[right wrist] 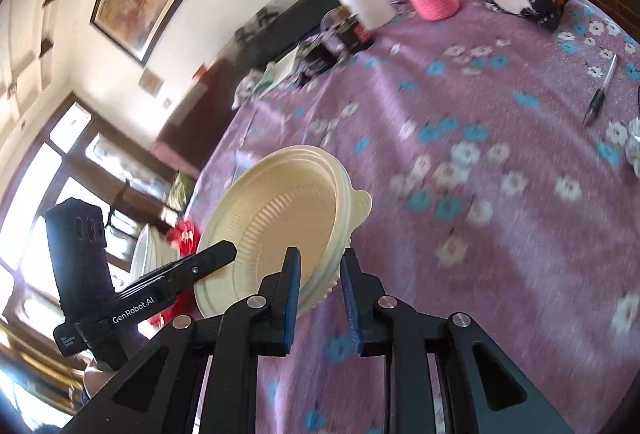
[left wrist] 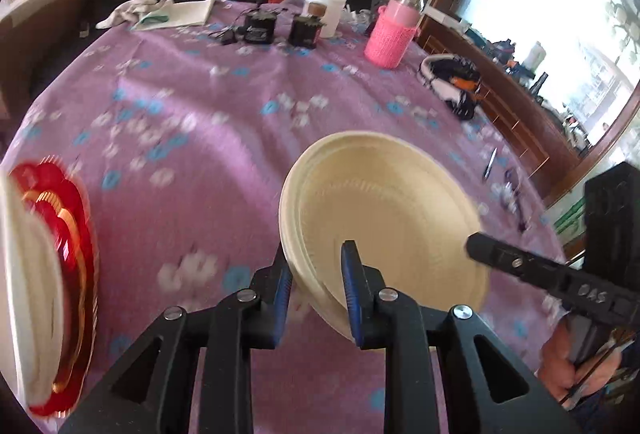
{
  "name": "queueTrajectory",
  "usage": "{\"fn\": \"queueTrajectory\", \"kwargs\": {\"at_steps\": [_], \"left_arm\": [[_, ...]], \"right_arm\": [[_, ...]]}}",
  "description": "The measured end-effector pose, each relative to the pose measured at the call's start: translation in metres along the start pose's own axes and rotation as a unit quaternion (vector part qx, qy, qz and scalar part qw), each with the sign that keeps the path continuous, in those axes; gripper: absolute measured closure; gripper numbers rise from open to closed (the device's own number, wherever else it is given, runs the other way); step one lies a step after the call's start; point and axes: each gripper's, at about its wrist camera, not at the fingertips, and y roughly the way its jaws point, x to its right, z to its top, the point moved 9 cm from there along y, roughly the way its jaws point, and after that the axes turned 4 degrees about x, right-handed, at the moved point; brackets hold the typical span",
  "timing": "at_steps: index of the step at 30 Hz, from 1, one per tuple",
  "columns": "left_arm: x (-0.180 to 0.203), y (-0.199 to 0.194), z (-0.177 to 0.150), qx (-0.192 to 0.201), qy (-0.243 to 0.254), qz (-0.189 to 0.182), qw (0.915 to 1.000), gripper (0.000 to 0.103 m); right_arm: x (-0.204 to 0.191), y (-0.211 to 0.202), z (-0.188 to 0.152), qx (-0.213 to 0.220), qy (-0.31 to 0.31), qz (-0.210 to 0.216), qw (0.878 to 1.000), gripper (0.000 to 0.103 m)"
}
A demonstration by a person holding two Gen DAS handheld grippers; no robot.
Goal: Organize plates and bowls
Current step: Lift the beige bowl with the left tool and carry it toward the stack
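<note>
A stack of cream plates (left wrist: 384, 218) is held tilted above the purple flowered tablecloth (left wrist: 200, 138). My left gripper (left wrist: 316, 274) is shut on its near-left rim. My right gripper (right wrist: 320, 274) is shut on the opposite rim of the same stack of cream plates (right wrist: 280, 222). The right gripper's finger (left wrist: 520, 266) shows at the right of the left wrist view. A red plate (left wrist: 68, 234) with gold trim lies at the far left with white dishes (left wrist: 28, 274) on it, blurred. These also show behind the stack in the right wrist view (right wrist: 184, 234).
At the far side of the table stand a pink knit-covered bottle (left wrist: 394, 30), a white cup (left wrist: 326, 8), two black boxes (left wrist: 280, 28), and a white cloth (left wrist: 160, 12). A black and orange bundle (left wrist: 452, 80) and a pen (left wrist: 490, 162) lie at the right.
</note>
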Motion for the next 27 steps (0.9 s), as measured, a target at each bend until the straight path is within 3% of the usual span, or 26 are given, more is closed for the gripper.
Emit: {"fn": "queueTrajectory", "kwargs": {"at_steps": [8,13,20,24,27], "left_arm": [[-0.019,0.001,-0.024,0.004,-0.008,0.005,0.9999,0.081],[-0.019,-0.002,-0.023,0.028,0.021,0.028,0.999,0.066],[-0.021,-0.002,-0.021,0.056,0.04,0.051,0.9963,0.066],[-0.015,-0.001,-0.021,0.067,0.054,0.049,0.9951,0.078],[-0.011,0.0,-0.021,0.073,0.068,0.058,0.9933,0.079]], "right_arm": [[-0.014,0.01,-0.025,-0.009,-0.063,-0.04,0.997,0.08],[-0.005,0.012,-0.029,-0.011,-0.056,-0.052,0.997,0.08],[-0.002,0.012,-0.03,-0.005,-0.057,-0.067,0.996,0.08],[-0.004,0.013,-0.03,0.004,-0.067,-0.078,0.995,0.08],[-0.006,0.014,-0.03,0.012,-0.078,-0.09,0.993,0.079]]}}
